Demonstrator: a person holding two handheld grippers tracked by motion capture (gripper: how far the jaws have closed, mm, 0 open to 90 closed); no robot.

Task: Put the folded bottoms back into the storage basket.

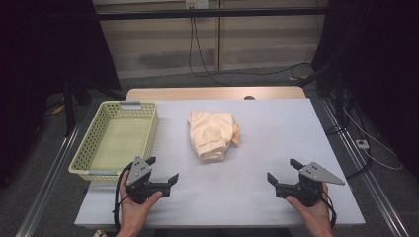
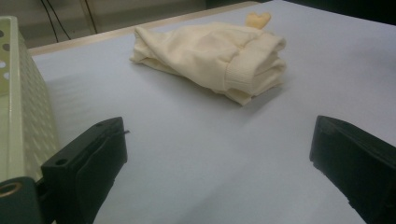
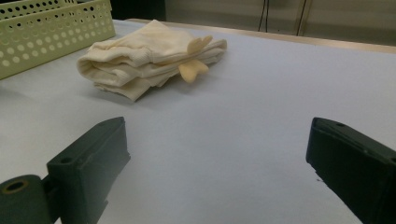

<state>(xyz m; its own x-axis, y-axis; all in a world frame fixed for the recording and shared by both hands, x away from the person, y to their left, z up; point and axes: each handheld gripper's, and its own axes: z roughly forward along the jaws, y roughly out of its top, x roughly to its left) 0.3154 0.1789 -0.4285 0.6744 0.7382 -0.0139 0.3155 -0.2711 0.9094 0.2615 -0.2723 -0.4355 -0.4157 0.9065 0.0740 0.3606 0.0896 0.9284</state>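
At the far left we have the pale green basket [image 1: 88, 159], empty, its near wall just outboard of our left gripper [image 1: 162, 170], whose jaws stand wide apart with nothing between them. The left hand [image 1: 132, 203] holds it low over the table [image 1: 276, 143], tilted so the jaws point ahead and inward. Straight ahead of those jaws, and well apart from them, lies the folded cream garment [image 2: 219, 58], ribbed cuff end toward us. In the right gripper view the same garment sits ahead and off toward the left jaw, a small yellow tab [image 3: 194, 69] sticking out of its side. Our right gripper [image 1: 282, 171] mirrors the left: released, empty, held low by the right hand [image 1: 311, 210] and angled inward. We judge this to be the start, both tools poised and the garment untouched. The next move, as we read it, calls for reaching forward and closing in on the bundle from both sides, gripping deep enough to keep the folds together, then carrying it leftward into the basket
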